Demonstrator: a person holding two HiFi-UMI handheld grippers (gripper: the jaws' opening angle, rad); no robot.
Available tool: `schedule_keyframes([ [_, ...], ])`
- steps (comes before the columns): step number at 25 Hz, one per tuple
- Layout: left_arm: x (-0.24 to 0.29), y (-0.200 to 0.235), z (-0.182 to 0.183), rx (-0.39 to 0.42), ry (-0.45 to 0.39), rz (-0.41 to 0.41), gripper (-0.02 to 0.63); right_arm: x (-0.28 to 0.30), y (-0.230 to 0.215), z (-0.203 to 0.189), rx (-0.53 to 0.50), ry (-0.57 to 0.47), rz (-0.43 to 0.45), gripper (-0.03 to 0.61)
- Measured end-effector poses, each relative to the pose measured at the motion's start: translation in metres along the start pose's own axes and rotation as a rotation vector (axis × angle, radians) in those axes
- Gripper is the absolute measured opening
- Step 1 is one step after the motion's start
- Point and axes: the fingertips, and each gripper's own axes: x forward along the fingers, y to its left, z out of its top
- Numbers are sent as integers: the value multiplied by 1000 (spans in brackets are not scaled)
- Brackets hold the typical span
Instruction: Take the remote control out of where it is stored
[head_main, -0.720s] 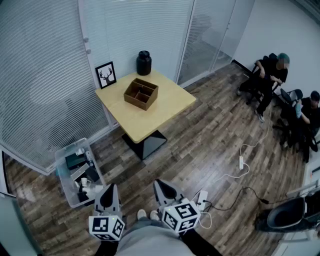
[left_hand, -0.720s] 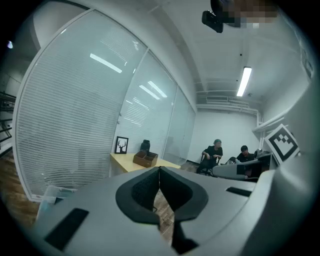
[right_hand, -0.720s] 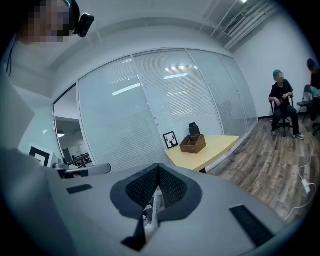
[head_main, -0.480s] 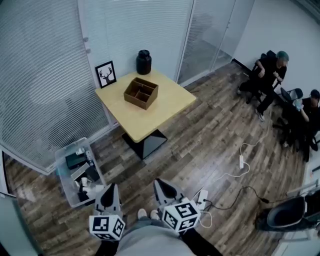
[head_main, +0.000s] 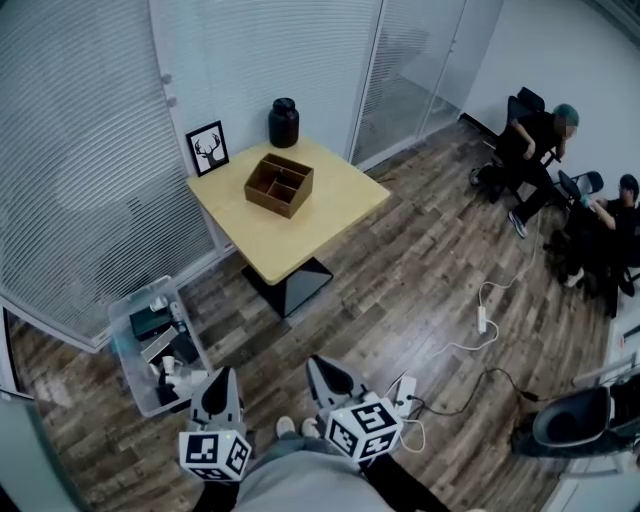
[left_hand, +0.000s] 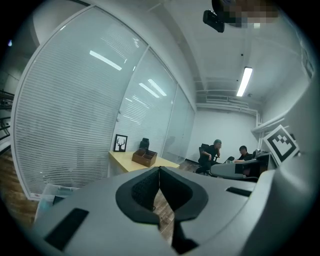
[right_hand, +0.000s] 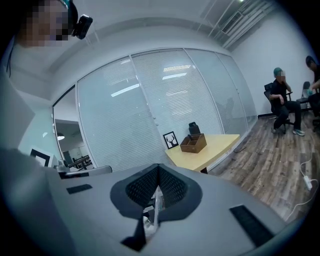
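A brown wooden organizer box (head_main: 280, 186) with compartments sits on the square light-wood table (head_main: 320, 220) far ahead; it shows small as the box (left_hand: 144, 158) in the left gripper view and the box (right_hand: 193, 143) in the right gripper view. No remote control shows in any view. My left gripper (head_main: 216, 388) and right gripper (head_main: 322, 371) hang low near my body, well short of the table. Both have their jaws pressed together with nothing between them.
A framed deer picture (head_main: 207, 148) and a black jar (head_main: 284, 122) stand at the table's back edge. A clear plastic bin (head_main: 155, 342) of odds and ends sits on the floor at left. Cables and a power strip (head_main: 482, 322) lie at right. Two seated people (head_main: 540, 150) are far right.
The view has shifted slightly; the table and box sit a little further left and up. Both grippers stay where they were, shut.
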Motion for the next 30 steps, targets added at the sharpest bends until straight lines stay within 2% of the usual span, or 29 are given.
schedule_keyframes([
  [4, 3, 10, 0, 7, 2, -6, 8, 7, 0, 3, 32, -17, 5, 3],
  [13, 15, 29, 0, 7, 15, -40, 8, 26, -2, 11, 32, -63, -44, 5],
  [19, 30, 41, 4, 3, 22, -30, 8, 45, -7, 16, 22, -62, -45, 5],
  [30, 102, 44, 24, -3, 16, -18, 8, 104, -48, 55, 7, -63, -17, 5],
])
